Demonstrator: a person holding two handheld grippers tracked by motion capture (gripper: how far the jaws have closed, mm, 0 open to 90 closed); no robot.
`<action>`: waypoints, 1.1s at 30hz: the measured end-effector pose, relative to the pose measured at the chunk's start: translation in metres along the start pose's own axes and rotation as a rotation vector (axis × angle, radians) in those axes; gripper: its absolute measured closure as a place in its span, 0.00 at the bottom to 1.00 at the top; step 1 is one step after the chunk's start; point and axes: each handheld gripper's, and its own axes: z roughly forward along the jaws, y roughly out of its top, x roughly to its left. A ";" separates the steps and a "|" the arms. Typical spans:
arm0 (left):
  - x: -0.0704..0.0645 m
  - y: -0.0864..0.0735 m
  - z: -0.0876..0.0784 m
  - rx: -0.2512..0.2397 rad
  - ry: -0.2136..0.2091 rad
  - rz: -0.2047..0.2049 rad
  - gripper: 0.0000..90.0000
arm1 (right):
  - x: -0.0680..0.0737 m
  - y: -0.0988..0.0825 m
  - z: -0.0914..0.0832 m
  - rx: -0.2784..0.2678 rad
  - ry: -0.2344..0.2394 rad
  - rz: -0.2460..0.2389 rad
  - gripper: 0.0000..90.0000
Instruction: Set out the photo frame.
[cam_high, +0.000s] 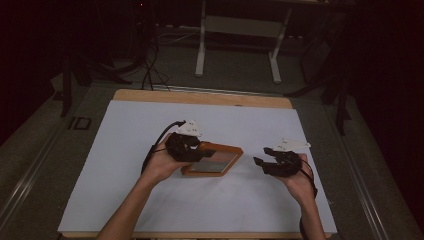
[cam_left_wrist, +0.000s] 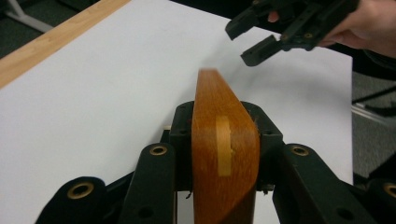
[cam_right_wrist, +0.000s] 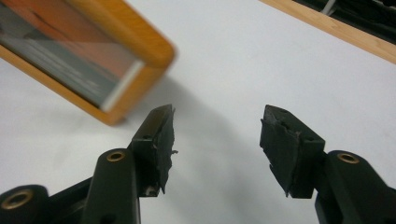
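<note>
Left gripper (cam_high: 192, 148) clamps the tilted wooden frame (cam_high: 215, 160); right gripper (cam_high: 264, 156) hovers level, jaws apart

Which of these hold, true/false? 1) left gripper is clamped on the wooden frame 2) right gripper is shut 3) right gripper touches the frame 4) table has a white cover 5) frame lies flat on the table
1) True: the left gripper is shut on the wooden frame.
2) False: the right gripper has its jaws apart, with nothing between them.
3) False: it is held apart from the frame, to its right in the high view.
4) True: a white sheet covers the table.
5) False: it looks tilted, lifted at the gripped end.
</note>
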 end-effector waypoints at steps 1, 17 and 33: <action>0.000 0.001 -0.004 0.002 -0.001 0.008 0.77 | 0.000 0.000 0.000 0.001 0.001 -0.002 0.49; 0.000 0.009 0.003 0.016 -0.010 0.051 0.77 | 0.022 0.020 0.015 -0.037 0.098 -0.075 0.48; -0.001 0.019 0.008 0.066 -0.082 0.138 0.76 | 0.050 0.055 0.042 -0.078 0.306 -0.193 0.43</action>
